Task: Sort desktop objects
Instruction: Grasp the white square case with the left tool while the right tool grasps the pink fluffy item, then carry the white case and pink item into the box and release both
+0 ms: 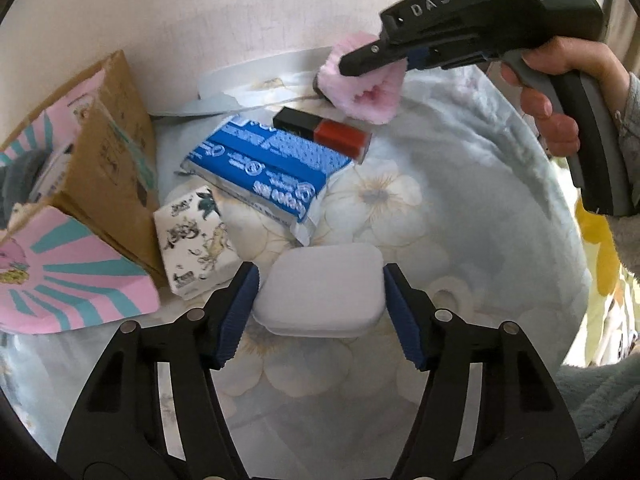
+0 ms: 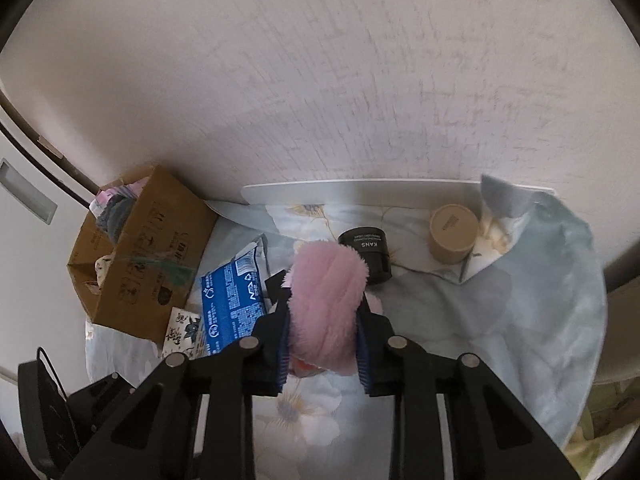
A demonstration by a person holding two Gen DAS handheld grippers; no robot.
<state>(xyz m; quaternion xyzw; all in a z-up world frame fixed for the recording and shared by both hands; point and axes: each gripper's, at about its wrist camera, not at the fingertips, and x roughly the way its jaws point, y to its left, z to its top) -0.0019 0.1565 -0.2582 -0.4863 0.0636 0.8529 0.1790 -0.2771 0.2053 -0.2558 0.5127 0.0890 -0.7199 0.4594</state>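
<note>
Left gripper (image 1: 320, 300): spread wide around the white case (image 1: 318, 292), pads seemingly not quite touching.
Right gripper (image 2: 322, 336): clamped on the pink fluffy item (image 2: 326, 304), held above the floral cloth (image 2: 500, 320).
Cardboard box (image 2: 140, 252): left, beside the blue packet (image 2: 234, 304).
Risk: the smooth, rounded case may squirt out if pinched off-centre; the soft fluff could slip free.

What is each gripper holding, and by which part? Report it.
The right gripper is shut on the pink fluffy item, its fingers squeezing its sides. The left gripper holds nothing: its open fingers flank the white case.
</note>
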